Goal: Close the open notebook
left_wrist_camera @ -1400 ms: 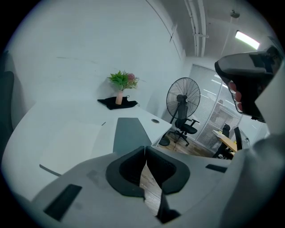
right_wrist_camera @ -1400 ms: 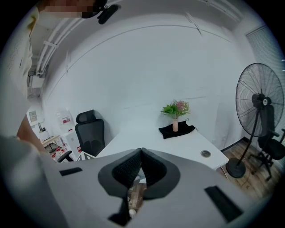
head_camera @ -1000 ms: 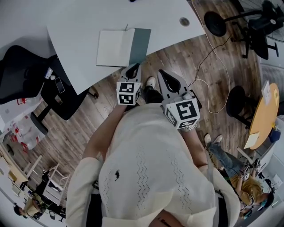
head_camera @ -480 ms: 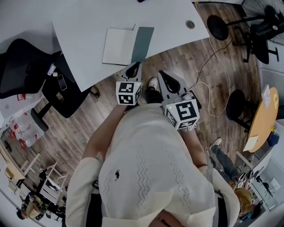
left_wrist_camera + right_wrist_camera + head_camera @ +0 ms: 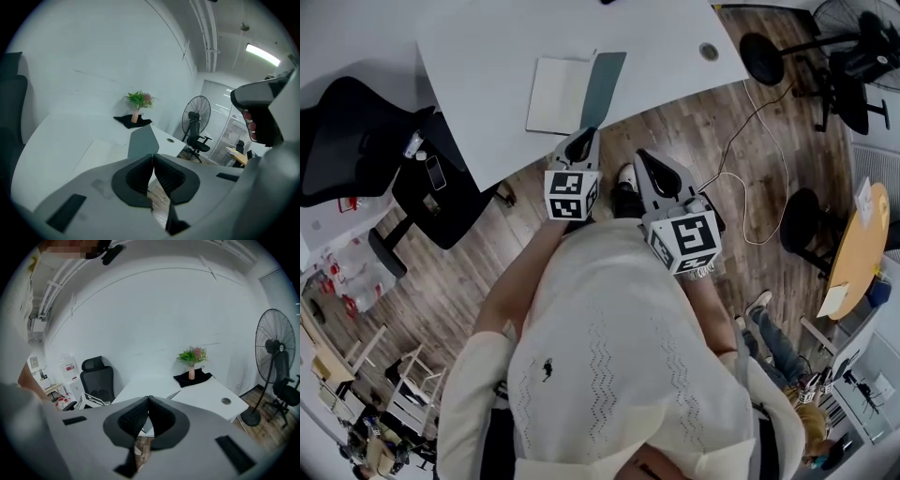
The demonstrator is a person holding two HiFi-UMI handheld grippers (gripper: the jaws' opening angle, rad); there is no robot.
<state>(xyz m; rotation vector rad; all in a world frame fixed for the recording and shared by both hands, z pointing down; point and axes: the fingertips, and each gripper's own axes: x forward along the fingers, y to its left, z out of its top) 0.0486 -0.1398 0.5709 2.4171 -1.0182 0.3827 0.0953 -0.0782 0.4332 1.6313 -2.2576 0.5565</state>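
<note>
The open notebook (image 5: 572,94) lies near the front edge of the white table (image 5: 487,47), with a white page on the left and a teal cover on the right. In the left gripper view the notebook's cover (image 5: 142,140) stands tilted up beside the flat page (image 5: 101,154). My left gripper (image 5: 584,136) is shut and empty, just short of the table edge below the notebook. My right gripper (image 5: 640,156) is also shut and empty, over the wooden floor to the right. Both pairs of jaws meet at their tips, the left gripper (image 5: 153,157) and the right gripper (image 5: 149,399).
A black office chair (image 5: 347,141) and a second seat holding a phone (image 5: 436,183) stand left of the table. A cable (image 5: 750,122) runs over the floor at right. A vase of flowers (image 5: 137,105) on a black cloth sits at the table's far end, and a fan (image 5: 197,117) beyond it.
The view has drifted toward the table, so the notebook sits closer to the left gripper's tips. Both grippers stay shut in front of the body.
</note>
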